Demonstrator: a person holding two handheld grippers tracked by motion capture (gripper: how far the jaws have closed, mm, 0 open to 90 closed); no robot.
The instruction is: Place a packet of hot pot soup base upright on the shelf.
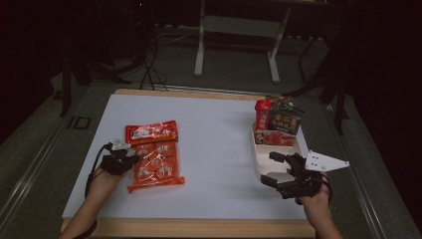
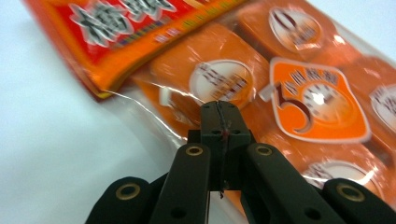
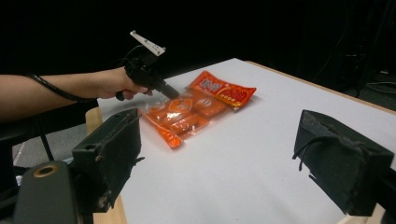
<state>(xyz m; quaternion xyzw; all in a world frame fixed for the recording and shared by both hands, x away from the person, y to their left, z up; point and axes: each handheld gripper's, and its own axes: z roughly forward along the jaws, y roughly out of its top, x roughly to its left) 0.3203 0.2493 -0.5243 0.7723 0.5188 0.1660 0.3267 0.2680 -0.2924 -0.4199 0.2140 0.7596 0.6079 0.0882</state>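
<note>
From the high view, a big orange snack bag (image 1: 153, 159) lay flat on the white table (image 1: 209, 129), over on the left side. The left gripper (image 1: 130, 160) sat at the bag's left edge, and its jaws were pressed together. It looked like they pinched the clear wrap at that edge, maybe so the bag could be pulled or lifted. The right gripper (image 1: 272, 168) waited on the other side with its jaws wide apart and nothing in them. It hovered at the near end of a white tray (image 1: 260, 158). Some packets (image 1: 278, 122) stood up at the far end of that tray, so the tray may be where the bag should go.

In the left gripper view, the two black jaws met tight at the tip of the left gripper (image 2: 219, 108), right on the shiny wrap of the orange snack bag (image 2: 289, 88).

In the right gripper view, the right gripper's two pads stood far apart. Far off between them, the left gripper (image 3: 173, 94) touched the orange snack bag (image 3: 196, 109).
</note>
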